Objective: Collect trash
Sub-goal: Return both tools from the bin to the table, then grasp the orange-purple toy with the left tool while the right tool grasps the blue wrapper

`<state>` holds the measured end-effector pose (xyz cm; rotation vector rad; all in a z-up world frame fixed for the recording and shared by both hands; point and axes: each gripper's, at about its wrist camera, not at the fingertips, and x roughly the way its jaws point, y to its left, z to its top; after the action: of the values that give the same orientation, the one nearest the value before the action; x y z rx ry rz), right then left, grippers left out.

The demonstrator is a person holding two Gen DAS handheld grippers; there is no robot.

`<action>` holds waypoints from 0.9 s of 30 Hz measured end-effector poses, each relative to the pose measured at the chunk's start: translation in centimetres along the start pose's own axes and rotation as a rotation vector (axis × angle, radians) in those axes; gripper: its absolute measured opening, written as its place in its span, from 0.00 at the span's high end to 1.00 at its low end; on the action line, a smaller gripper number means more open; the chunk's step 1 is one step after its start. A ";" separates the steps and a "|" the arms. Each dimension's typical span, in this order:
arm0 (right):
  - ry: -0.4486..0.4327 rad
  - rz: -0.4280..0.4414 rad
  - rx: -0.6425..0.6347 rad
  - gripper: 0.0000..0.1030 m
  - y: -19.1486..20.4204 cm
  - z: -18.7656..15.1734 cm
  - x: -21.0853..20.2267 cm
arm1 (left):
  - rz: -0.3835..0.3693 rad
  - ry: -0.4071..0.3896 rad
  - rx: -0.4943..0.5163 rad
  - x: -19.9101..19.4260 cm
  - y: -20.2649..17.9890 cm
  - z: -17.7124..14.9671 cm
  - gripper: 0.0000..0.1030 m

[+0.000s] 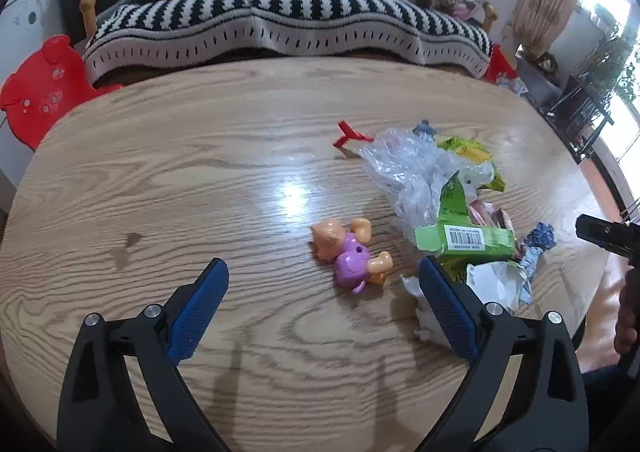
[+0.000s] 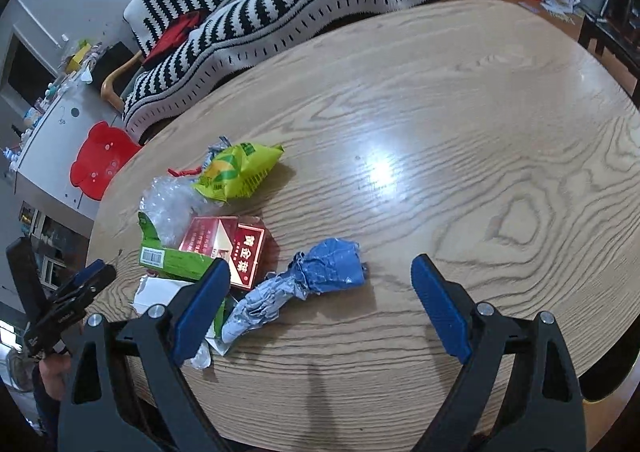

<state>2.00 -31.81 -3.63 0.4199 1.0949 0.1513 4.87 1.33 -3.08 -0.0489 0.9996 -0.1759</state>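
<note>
Between the spread fingers of the right tool (image 2: 320,272) lies a crumpled blue wrapper (image 2: 316,276) on the table (image 2: 480,131); the left tool (image 1: 324,272), also apart, frames a pink toy (image 1: 348,256).

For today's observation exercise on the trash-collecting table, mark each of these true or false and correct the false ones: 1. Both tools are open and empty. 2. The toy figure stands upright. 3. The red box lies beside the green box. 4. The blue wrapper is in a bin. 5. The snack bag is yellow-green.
1. Both tools are open and empty. True: the left tool and right tool hold nothing.
2. False: the toy figure lies on its side on the table.
3. True: the red box touches the green box.
4. False: the blue wrapper lies on the table; no bin shows.
5. True: the snack bag is yellow-green.
</note>
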 end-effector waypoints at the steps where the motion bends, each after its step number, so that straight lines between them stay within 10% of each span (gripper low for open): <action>1: 0.005 0.002 0.005 0.14 0.0 0.0 0.2 | 0.006 0.007 0.003 0.6 -0.3 0.2 0.10; 16: 0.089 -0.071 0.009 0.34 1.2 0.3 5.5 | 0.102 0.083 0.028 6.3 -1.1 0.2 0.10; 18: 0.091 -0.094 -0.038 0.60 2.1 0.1 5.8 | 0.089 0.081 0.021 6.3 -1.0 0.2 0.19; 22: 0.072 -0.093 -0.115 0.68 3.4 -0.4 4.9 | 0.067 0.081 0.038 5.8 -1.5 0.3 0.65; 27: -0.056 -0.138 -0.214 0.68 4.9 -0.4 1.1 | 0.058 0.068 0.046 4.4 -1.8 0.1 0.64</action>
<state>2.52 -26.85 -2.69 0.1555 1.0372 0.1323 7.06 -1.18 -6.47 0.0280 1.0632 -0.1482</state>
